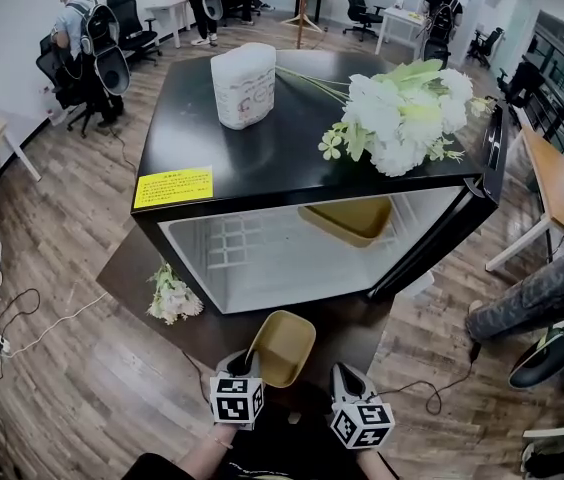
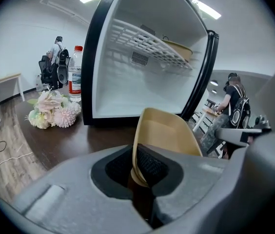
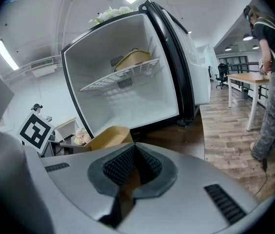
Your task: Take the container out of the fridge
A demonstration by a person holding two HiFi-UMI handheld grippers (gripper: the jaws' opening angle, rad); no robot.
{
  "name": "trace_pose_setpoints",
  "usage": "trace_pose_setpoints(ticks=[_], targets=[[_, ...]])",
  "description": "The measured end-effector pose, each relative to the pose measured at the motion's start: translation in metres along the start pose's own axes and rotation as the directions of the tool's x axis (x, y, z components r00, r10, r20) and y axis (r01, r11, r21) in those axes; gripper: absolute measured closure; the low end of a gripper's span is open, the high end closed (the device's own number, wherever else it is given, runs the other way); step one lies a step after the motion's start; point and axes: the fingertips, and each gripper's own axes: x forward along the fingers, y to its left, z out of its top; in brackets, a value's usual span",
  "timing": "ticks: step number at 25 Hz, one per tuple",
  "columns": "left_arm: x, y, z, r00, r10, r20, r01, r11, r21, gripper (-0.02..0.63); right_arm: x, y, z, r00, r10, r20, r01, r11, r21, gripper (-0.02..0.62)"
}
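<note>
The fridge (image 1: 292, 158) is a small one, black outside and white inside, standing on a dark counter (image 1: 127, 268). Its door (image 1: 487, 183) is swung wide open. A shallow tan container (image 1: 282, 346) with rounded corners is outside the fridge, just in front of its open mouth and over the counter's near edge. It is tilted with its hollow side up, and the left gripper (image 1: 249, 360) has its jaws pinched on the near rim. A second container (image 1: 350, 218) of the same tan colour sits inside the fridge on the white wire shelf (image 2: 137, 38).
</note>
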Motion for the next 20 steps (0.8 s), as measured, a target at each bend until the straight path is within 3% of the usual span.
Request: trace_pose_setpoints(ticks=[10, 15, 20], targets=[[-0.001, 0.026, -0.021, 0.996, 0.081, -0.036, -0.081, 0.997, -0.005, 0.575, -0.003, 0.0, -0.004, 1.0, -0.016, 0.0, 0.016, 1.0, -0.004, 0.588], [-0.001, 0.036, -0.029, 0.993, 0.108, -0.054, -0.112, 0.991, -0.071, 0.575, -0.004, 0.0, -0.004, 1.0, -0.022, 0.001, 0.022, 1.0, -0.008, 0.588], [0.001, 0.044, -0.035, 0.985, 0.154, -0.077, -0.16, 0.984, -0.082, 0.575, -0.005, -0.002, -0.004, 1.0, -0.029, 0.001, 0.029, 0.999, -0.014, 0.588]])
